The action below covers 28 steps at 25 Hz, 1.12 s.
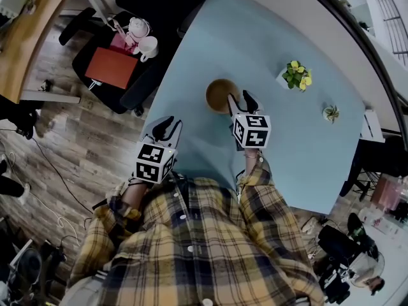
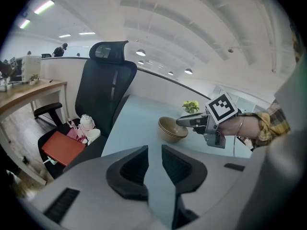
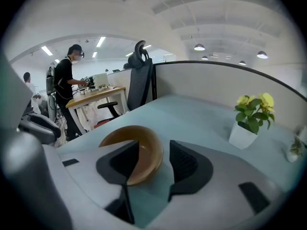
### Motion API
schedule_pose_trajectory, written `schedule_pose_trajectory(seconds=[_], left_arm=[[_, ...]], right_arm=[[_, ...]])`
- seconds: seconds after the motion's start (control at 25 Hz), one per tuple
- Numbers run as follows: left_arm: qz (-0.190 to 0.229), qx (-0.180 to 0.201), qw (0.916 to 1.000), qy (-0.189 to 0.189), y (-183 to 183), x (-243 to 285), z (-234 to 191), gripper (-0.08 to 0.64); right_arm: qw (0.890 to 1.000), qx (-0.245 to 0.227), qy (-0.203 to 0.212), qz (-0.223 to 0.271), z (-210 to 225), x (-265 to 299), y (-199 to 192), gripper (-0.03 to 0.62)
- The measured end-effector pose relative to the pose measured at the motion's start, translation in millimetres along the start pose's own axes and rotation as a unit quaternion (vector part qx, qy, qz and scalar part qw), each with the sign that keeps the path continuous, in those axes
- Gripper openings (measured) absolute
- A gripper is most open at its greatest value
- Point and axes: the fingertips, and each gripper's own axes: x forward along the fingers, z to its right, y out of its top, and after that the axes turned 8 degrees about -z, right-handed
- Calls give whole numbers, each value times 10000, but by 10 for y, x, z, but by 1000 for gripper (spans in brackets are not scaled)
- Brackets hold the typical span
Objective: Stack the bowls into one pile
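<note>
At the left edge of the pale-blue table, the left gripper is held empty, jaws narrowly parted. Near mid-table, round, smooth, tan-brown bowls sit nested in one pile, its rim straddled, unpressed, by the right gripper, jaws wide apart.

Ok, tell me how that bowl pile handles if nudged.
Probably rigid: the bowl pile keeps a crisp rim. It would likely slide rather than tip, sitting low and wide on the smooth table. Nested bowls may shift against each other.
</note>
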Motion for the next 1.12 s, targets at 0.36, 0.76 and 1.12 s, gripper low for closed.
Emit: schedule_pose_trajectory(seconds=[0.36,0.76,1.12], left_arm=[[191,51,9998,79,102,-85,-32,74],[755,531,9956,128,533,-248,44,74],[1177,928,9886,-163,876,-420,340,74]], right_arm=[[9985,-6,-161,527,24,-257,199,218],[9894,-184,-417,1379,3,-1019,417,216],[9717,-172,-883,2183,1,-1853,439,161]])
